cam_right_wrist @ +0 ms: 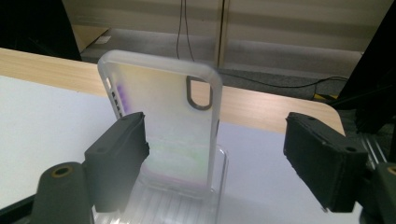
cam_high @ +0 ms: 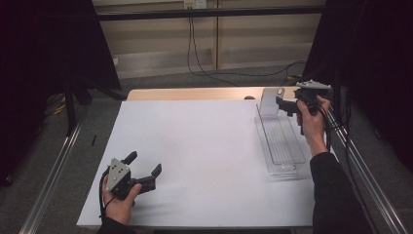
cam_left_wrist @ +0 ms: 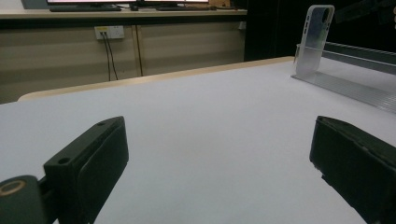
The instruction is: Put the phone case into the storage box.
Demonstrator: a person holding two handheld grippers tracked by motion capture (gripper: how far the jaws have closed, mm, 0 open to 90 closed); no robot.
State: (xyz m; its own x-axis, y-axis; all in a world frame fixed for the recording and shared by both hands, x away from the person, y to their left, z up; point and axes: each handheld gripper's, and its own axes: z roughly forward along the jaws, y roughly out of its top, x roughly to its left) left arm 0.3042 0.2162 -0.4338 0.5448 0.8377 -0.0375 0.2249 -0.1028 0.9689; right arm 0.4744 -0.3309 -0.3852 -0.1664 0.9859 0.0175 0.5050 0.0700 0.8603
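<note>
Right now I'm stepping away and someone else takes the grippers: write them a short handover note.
Right gripper: jaws open on either side of the frosted translucent phone case, one pad close to its edge; no grip visible.
Left gripper: open, holding nothing, resting low over the white table cover near the front left.
The case stands upright at the far end of the clear ribbed plastic tray, on the table's right side.
Done: the case is standing in the tray.
Left: probably close on the case or back off, and keep it from tipping.

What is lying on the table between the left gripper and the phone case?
Nothing: in the high view the white table cover is bare between the left gripper and the phone case, which stands upright in the clear tray.
</note>
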